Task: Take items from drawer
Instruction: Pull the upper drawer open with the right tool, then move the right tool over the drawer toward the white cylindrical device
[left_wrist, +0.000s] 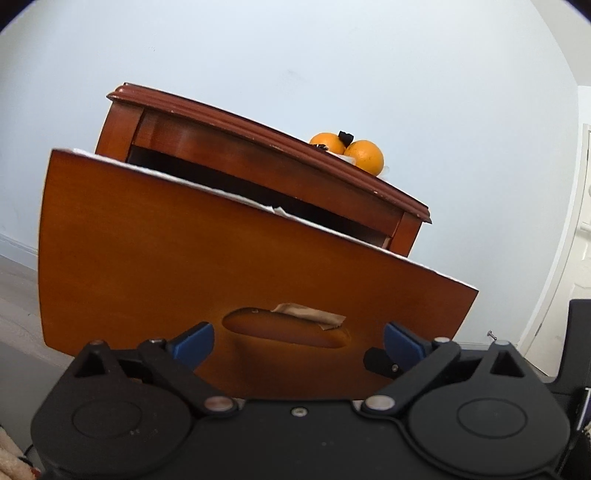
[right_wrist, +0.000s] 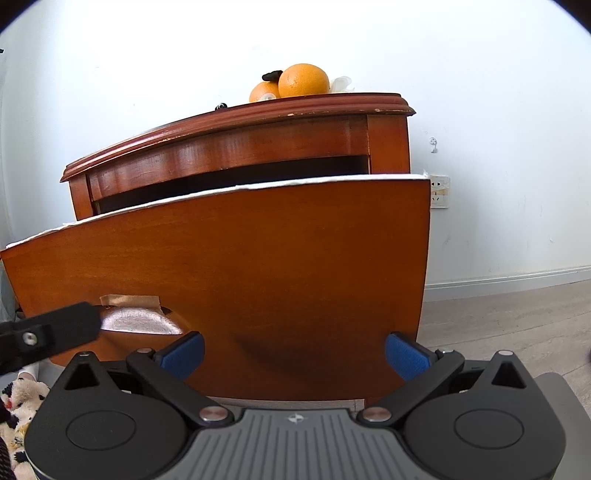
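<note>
Though pale-walled, grey wood floor (right_wrist: 517, 314) beneath.

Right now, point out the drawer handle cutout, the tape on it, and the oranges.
drawer handle cutout (left_wrist: 284, 332): left wrist view, recess centre.
tape (left_wrist: 314, 314): left wrist view, strip middle.
oranges (right_wrist: 303, 80): right wrist view, front of the nearer fruit.

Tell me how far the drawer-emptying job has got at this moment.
Done: the curved brown wooden drawer stands pulled out of the wooden cabinet. In hand: nothing; the left tool is open at the taped handle cutout, and the right tool is open too. Left: reaching in and lifting items out; the contents are hidden from both views.
</note>
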